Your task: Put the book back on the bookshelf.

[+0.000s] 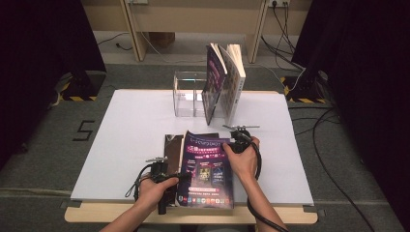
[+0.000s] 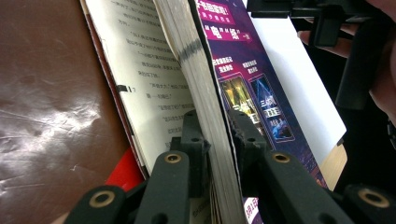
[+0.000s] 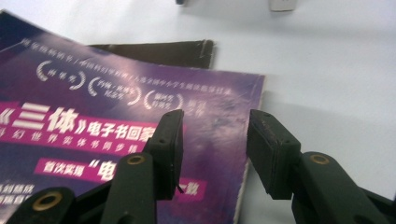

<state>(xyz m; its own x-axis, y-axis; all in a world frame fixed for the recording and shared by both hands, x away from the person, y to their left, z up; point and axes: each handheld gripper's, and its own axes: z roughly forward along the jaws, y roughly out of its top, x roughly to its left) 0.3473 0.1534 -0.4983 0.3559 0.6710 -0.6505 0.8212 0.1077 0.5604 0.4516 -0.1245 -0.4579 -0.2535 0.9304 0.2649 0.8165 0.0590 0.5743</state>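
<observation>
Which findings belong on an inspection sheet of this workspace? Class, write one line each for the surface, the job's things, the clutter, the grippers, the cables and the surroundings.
Surface: white sheet on a wooden table.
Job's things: purple book lying near the front edge on a dark brown cover; two books upright beside a clear stand.
Clutter: nothing seen.
Grippers: left gripper clamps the purple book's page block; right gripper open over its corner.
Cables: one trails from each gripper; more on the floor.
Surroundings: dark curtains, carpet.
</observation>
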